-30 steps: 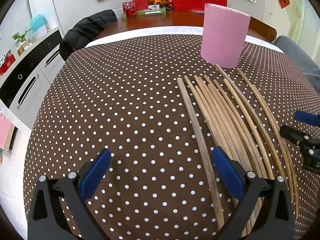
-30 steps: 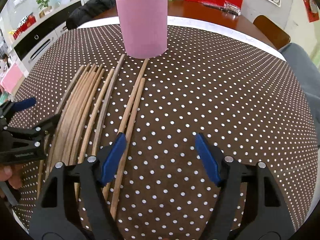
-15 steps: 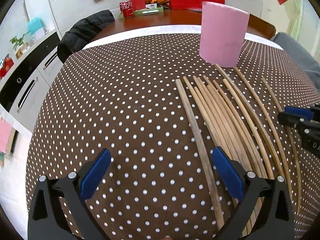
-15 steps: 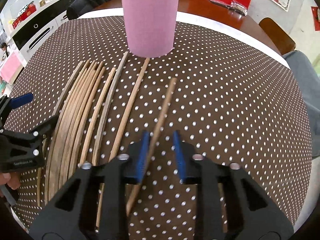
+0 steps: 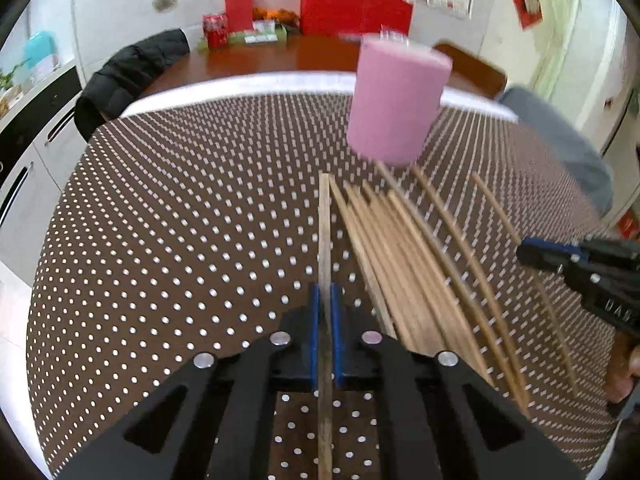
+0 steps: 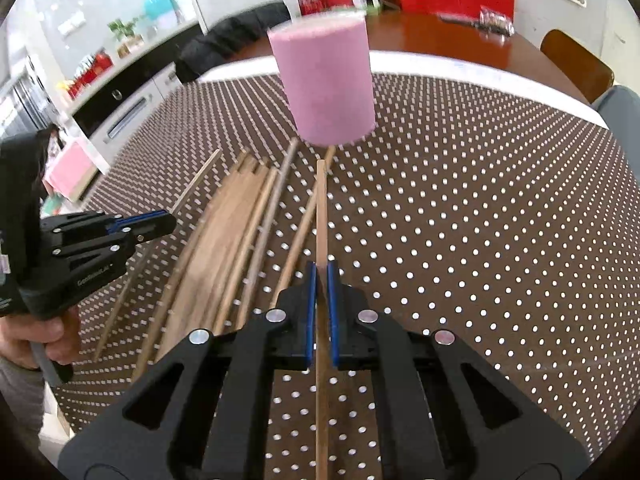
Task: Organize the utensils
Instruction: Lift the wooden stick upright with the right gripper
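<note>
Several wooden chopsticks lie side by side on the dotted brown tablecloth, in front of a tall pink cylinder holder, which also shows in the right wrist view. My left gripper is shut on one chopstick, lifted off the cloth and pointing toward the holder. My right gripper is shut on another chopstick, also raised. Each gripper shows in the other's view: the right, the left.
The tablecloth covers a round table. Beyond it stand a wooden table with red boxes, a chair with a black jacket and a wooden chair. Cabinets line the left side.
Both grippers have closed on a chopstick each, the right first, then the left. Both have lifted their chopsticks off the cloth and the views have tilted up.
</note>
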`<state>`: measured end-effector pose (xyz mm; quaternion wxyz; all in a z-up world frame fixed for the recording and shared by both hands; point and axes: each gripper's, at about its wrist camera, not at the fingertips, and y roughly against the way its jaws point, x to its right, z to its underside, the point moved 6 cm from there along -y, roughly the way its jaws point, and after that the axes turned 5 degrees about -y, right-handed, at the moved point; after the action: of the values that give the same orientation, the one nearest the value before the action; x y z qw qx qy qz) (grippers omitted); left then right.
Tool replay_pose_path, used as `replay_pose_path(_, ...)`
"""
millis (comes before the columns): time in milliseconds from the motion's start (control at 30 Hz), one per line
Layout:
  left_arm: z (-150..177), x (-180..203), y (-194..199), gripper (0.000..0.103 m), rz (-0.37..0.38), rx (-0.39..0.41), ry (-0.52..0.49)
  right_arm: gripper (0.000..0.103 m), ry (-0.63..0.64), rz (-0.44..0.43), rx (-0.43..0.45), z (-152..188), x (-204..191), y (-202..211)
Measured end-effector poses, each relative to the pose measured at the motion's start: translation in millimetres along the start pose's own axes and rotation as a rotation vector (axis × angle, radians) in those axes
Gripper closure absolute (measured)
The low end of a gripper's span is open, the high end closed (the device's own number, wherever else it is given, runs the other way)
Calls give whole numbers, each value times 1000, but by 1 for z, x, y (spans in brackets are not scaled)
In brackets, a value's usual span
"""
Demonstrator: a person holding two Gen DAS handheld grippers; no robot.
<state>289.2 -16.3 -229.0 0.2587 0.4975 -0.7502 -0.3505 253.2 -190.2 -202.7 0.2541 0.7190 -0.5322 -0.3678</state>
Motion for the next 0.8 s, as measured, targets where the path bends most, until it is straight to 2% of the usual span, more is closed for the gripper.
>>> replay_pose_path(133, -16, 4, 30, 97, 54, 127, 20, 97, -7, -66, 110, -15, -11, 28)
replay_pose_path(267, -53, 20, 73, 97, 110, 331, 27, 97, -17, -119, 264, -43, -18, 63)
replay_pose_path(367, -89, 29, 103, 97, 148, 503, 31, 97, -41, -153, 388, -75, -18, 86)
replay_pose_path(467, -133, 40, 118, 97, 196, 628, 48, 97, -53, -158, 504, -117, -18, 103)
replay_pose_path(567, -176, 46, 126, 97, 206, 745, 52, 97, -54, -138, 633, -163, -17, 113)
replay_pose_path(667, -212, 54, 117, 97, 213, 809, 39, 97, -61, -136, 694, -196, -20, 104)
replay_pose_path(800, -243, 55, 99, 97, 210, 849, 20, 97, -71, -123, 727, -229, -17, 81)
